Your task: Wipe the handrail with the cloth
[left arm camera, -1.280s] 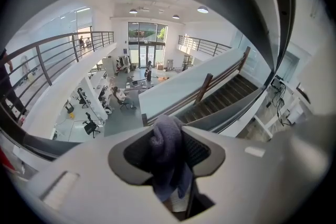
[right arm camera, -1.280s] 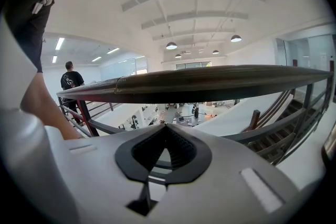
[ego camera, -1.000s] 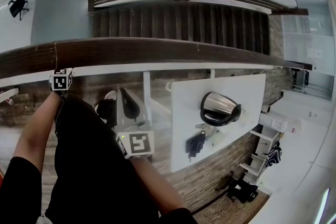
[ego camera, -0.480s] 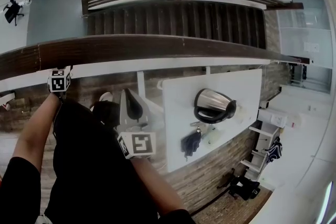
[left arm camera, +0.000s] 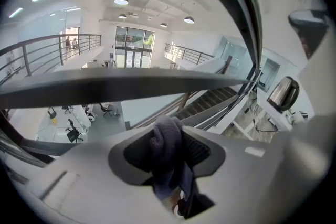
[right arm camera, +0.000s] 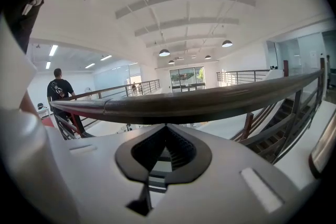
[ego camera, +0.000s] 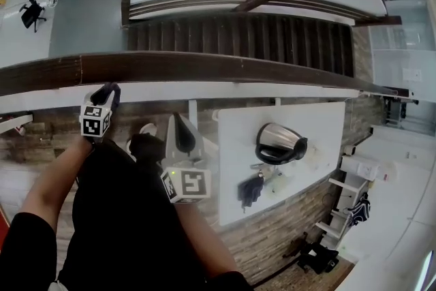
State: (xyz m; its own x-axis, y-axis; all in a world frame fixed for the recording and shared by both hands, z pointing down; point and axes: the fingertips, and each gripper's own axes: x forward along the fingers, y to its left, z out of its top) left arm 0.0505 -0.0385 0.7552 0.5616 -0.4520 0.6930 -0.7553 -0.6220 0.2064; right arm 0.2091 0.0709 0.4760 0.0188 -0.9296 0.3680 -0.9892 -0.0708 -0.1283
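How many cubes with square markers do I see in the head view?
2. One cube rides on the left claw, by the handrail; the other cube rides on the right claw, nearer the person's body. None seems hidden.

We read no words or numbers, only coded squares on left cube (ego camera: 95, 122) behind left gripper (ego camera: 107, 92) fingers, right cube (ego camera: 187, 185) behind right gripper (ego camera: 180, 127) fingers.

L tool (ego camera: 106, 93) fwd, clamped (on cloth (left arm camera: 167, 147)); R tool (ego camera: 178, 129) closed, nearer body.
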